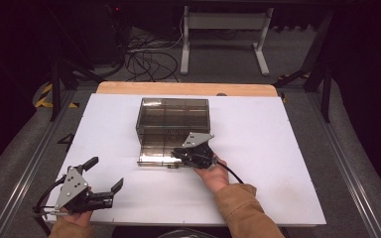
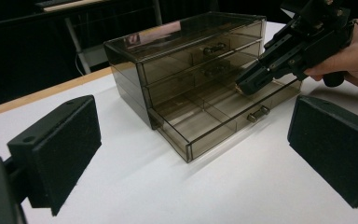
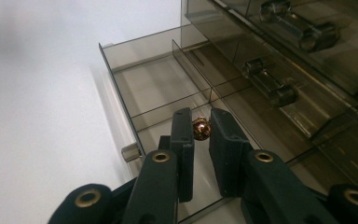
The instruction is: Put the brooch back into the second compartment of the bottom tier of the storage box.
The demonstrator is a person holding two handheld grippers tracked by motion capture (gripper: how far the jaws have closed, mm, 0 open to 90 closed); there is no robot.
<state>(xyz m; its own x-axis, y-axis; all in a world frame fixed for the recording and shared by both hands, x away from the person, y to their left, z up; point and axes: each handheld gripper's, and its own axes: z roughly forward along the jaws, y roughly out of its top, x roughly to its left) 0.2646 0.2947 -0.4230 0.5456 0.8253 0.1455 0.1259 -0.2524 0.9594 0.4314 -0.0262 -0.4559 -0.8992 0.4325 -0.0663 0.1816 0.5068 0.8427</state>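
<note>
Small round bead (image 3: 201,129), coppery gold and shiny, caught between two black jaws just above the open bottom drawer (image 2: 223,116). Smoky, see-through plastic drawer chest (image 1: 172,116), three drawers stacked, standing upright near the middle of the white desk (image 1: 278,163). Top two drawers pushed in, each with a small clear bar handle. Bottom drawer pulled out toward the near edge, split by thin clear dividers into compartments, its own handle at the front wall.

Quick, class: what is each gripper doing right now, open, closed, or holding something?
Left gripper: jaws wide open, holding nothing.
Right gripper: jaws closed on a small shiny copper-coloured bead, above the open bottom drawer of the smoked-plastic drawer box.
</note>
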